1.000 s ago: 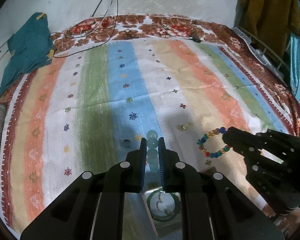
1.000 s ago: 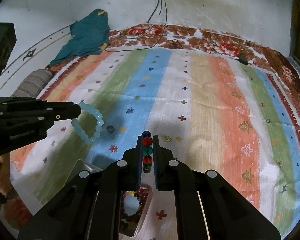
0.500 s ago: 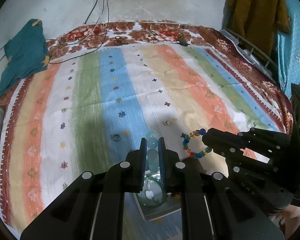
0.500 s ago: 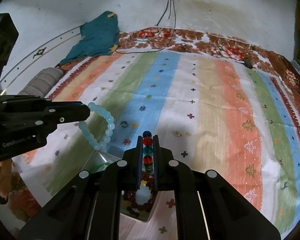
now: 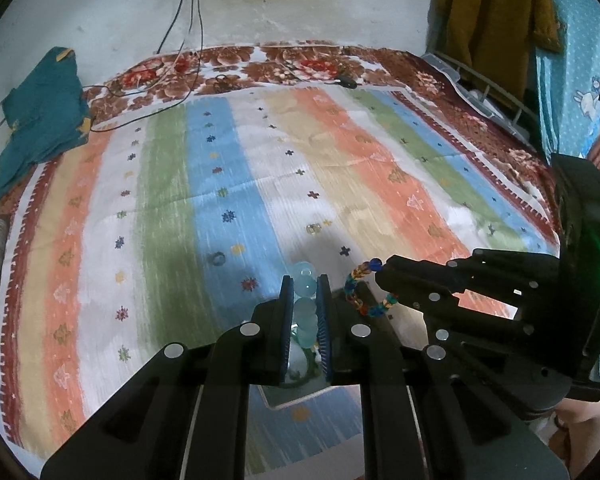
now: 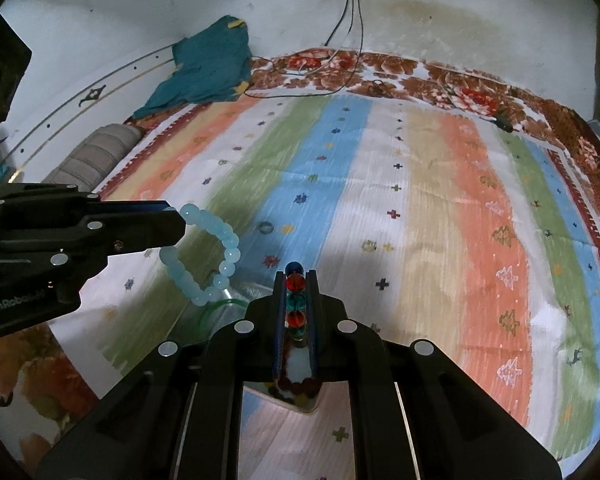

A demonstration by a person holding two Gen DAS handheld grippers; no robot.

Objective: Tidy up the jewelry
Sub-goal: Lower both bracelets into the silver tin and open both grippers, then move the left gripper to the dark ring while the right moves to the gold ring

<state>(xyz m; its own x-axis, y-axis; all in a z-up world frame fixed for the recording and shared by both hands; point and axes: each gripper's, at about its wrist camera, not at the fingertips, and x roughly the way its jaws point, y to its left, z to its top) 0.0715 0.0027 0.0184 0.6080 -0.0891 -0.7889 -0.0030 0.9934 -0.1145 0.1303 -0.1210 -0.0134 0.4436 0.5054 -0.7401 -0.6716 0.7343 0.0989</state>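
both grippers [image 5: 305, 300] [image 6: 296, 300] hold bracelets above the bedspread's [image 5: 340, 184] near edge.

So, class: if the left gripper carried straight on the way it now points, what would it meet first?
Probably the striped bedspread. The left gripper, shut on the pale blue bracelet, points over its blue stripe, with nothing visible between, though depth is unclear.

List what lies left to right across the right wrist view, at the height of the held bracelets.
Left gripper → pale blue bead bracelet hanging from it → small dark ring on the striped bedspread → multicolored bead bracelet in the right gripper → small gold earrings.
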